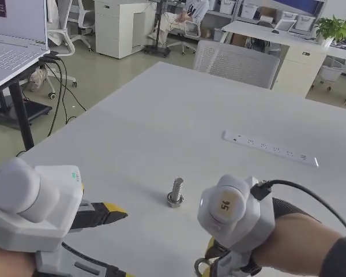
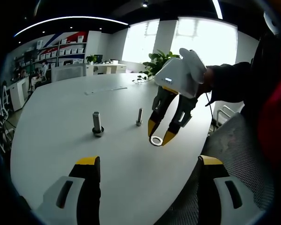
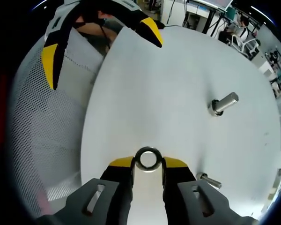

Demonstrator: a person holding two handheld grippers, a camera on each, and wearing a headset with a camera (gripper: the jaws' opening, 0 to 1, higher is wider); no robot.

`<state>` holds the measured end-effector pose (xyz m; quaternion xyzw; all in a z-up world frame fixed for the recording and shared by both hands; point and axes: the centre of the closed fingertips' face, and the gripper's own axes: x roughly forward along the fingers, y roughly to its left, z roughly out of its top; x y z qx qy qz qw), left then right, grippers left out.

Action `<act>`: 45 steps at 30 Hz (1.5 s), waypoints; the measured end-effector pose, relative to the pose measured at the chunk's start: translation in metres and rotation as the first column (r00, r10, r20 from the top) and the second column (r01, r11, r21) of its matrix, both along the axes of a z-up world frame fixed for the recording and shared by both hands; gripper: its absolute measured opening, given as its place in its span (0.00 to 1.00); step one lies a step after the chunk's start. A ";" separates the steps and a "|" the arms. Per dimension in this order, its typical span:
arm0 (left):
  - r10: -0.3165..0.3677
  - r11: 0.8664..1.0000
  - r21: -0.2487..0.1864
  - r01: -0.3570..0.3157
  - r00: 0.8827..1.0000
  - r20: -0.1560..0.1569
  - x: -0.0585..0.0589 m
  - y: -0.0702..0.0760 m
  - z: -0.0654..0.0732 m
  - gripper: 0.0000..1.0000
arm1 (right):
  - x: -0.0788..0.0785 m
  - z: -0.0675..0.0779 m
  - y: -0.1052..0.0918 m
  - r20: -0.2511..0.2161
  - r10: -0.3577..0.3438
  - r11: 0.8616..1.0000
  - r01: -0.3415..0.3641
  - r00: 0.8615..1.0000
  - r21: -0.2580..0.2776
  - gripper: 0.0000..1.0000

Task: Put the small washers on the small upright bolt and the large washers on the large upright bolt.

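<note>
In the head view, the big bolt (image 1: 175,193) stands up on the white table (image 1: 161,115). The left gripper (image 1: 116,241) is low on the left, its fingers spread wide with nothing in them. The right gripper (image 1: 214,262) is low on the right. Its white body hides most of its fingers. A washer (image 1: 202,266) peeks out under it. Its yellow sticker (image 1: 225,204) shows a number that looks like 54. A power strip (image 1: 271,148) lies farther back. A mesh chair (image 1: 236,60) stands behind the table, and a laptop (image 1: 11,40) sits off to the left.

In the left gripper view, the small bolt (image 2: 139,117) stands near the big bolt. The right gripper hangs near the table's edge.

In the right gripper view, the two yellow tips pinch the washer from both sides. Both bolts are off to the right.
</note>
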<state>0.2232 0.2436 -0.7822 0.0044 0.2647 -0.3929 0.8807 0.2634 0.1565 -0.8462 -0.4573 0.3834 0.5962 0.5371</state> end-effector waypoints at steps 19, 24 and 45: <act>0.002 1.000 0.003 -0.002 1.000 0.001 -0.001 -0.001 0.000 0.86 | 0.032 0.057 0.020 0.075 0.004 0.998 -0.009 0.997 0.063 0.24; 0.003 1.000 0.001 -0.003 1.000 -0.001 -0.002 -0.001 0.000 0.86 | 0.044 0.069 0.025 0.102 0.008 0.997 -0.015 0.995 0.070 0.24; 0.007 1.000 -0.002 -0.007 1.000 -0.009 0.000 0.001 -0.001 0.85 | 0.097 0.094 0.055 0.154 0.033 0.998 -0.042 0.988 0.053 0.24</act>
